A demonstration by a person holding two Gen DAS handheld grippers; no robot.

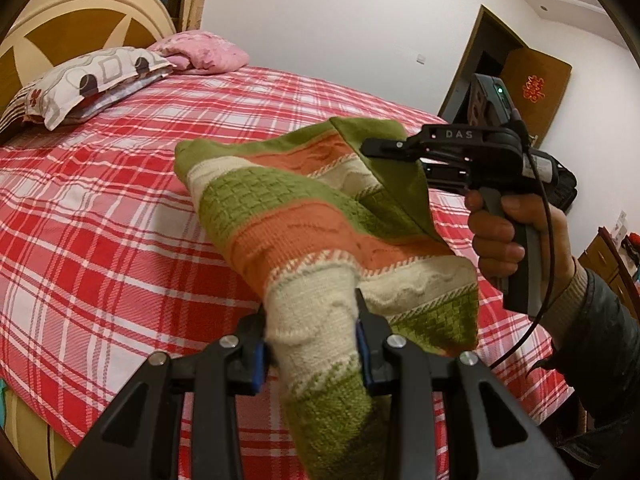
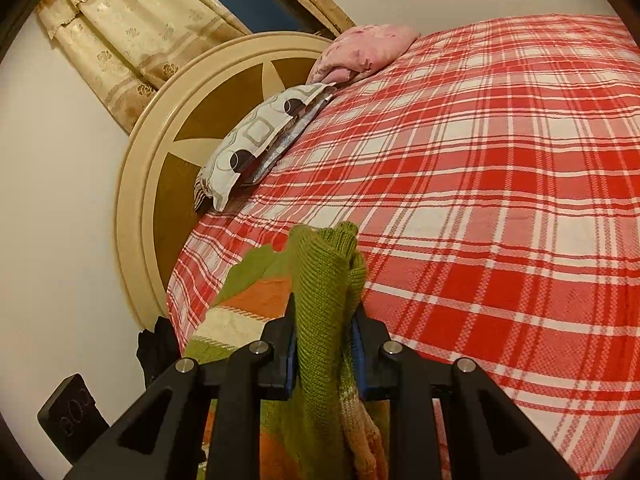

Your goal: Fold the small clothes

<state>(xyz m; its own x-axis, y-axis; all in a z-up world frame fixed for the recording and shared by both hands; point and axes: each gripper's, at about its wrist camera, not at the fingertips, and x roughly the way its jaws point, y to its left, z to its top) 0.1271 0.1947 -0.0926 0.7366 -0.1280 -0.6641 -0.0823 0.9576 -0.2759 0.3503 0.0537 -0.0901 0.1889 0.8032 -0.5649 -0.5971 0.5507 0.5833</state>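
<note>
A small knitted garment (image 1: 296,216), striped green, orange and cream, hangs in the air above the bed between both grippers. My left gripper (image 1: 314,320) is shut on its cream band at the near end. My right gripper (image 1: 374,150), held in a hand, is shut on its green edge at the far right. In the right wrist view, the right gripper (image 2: 324,316) pinches a bunched green fold of the garment (image 2: 324,272), and the rest drops below the fingers.
The bed with a red and white plaid sheet (image 1: 120,208) lies under the garment. A patterned pillow (image 1: 88,80) and a pink pillow (image 1: 200,52) lie by the round headboard (image 2: 160,160). A door (image 1: 512,76) stands behind the right hand.
</note>
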